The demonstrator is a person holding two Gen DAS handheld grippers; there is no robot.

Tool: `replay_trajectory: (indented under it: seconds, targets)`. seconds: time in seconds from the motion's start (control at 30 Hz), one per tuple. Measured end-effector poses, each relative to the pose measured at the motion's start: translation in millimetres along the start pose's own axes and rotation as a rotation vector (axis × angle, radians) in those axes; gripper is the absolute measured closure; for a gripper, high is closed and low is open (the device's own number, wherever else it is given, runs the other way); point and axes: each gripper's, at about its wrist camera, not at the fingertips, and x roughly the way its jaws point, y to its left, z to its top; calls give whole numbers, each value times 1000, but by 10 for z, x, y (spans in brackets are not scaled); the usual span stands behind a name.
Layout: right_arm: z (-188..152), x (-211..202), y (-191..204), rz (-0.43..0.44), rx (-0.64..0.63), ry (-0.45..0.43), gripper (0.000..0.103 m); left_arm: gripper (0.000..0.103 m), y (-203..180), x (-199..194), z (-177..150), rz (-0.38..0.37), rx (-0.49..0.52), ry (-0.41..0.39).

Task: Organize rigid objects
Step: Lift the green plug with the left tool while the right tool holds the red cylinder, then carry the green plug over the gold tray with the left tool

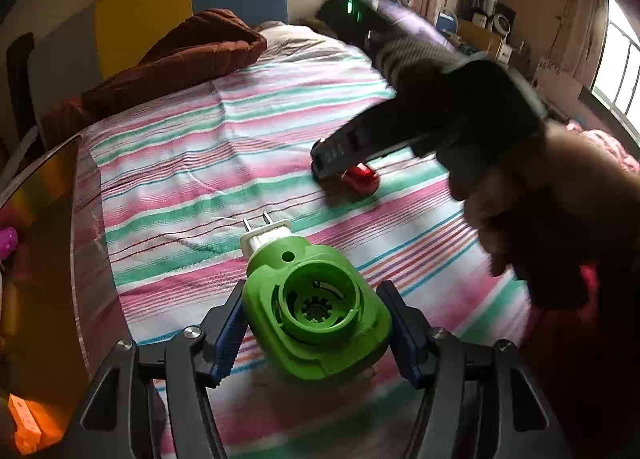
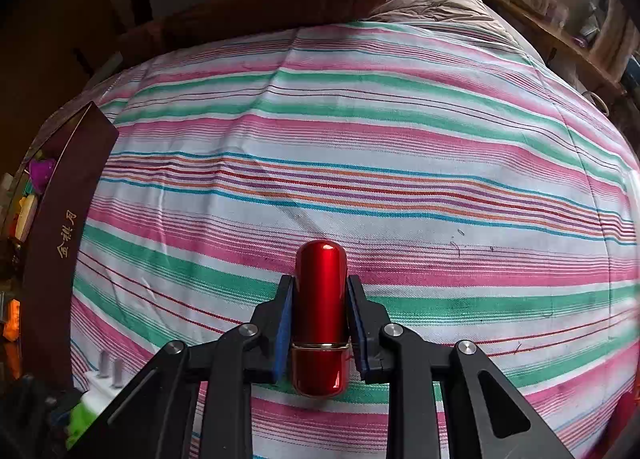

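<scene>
My left gripper [image 1: 314, 323] is shut on a green plug-in device [image 1: 316, 307] with a white two-pin plug at its far end, held low over the striped bed sheet [image 1: 192, 187]. My right gripper [image 2: 320, 299] is shut on a glossy red lipstick tube [image 2: 320, 315] that lies lengthwise between the blue pads, just above or on the sheet. In the left wrist view the right gripper [image 1: 340, 171] reaches in from the right with the red tube [image 1: 362, 179] at its tip. The green device's plug [image 2: 106, 375] shows at the lower left of the right wrist view.
A dark brown box [image 2: 60, 227] with gold lettering stands at the bed's left edge and holds several colourful small items [image 2: 40, 171]; its glossy wall [image 1: 44, 259] fills the left of the left wrist view. A brown quilt [image 1: 180, 55] lies at the bed's far end.
</scene>
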Motion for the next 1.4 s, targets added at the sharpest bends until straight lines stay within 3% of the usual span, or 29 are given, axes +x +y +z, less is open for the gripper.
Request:
replay_trajectory:
  seconds: [0.3, 0.7, 0.97, 1.13, 1.4]
  targets:
    - [11, 20, -76, 38, 56, -8, 77, 39, 111, -546, 43, -27, -22, -91]
    - [-2, 26, 19, -12, 3, -24, 77, 39, 729, -982, -42, 65, -182, -135]
    - [-24, 5, 39, -29, -14, -30, 77, 39, 1488, -1022, -202, 144, -397, -102]
    - [-37, -1, 50, -36, -22, -31, 77, 39, 1840, -1055, -332, 183, -479, -95]
    - [-28, 10, 55, -42, -31, -30, 77, 39, 2263, -1020, -516, 169, -609, -66]
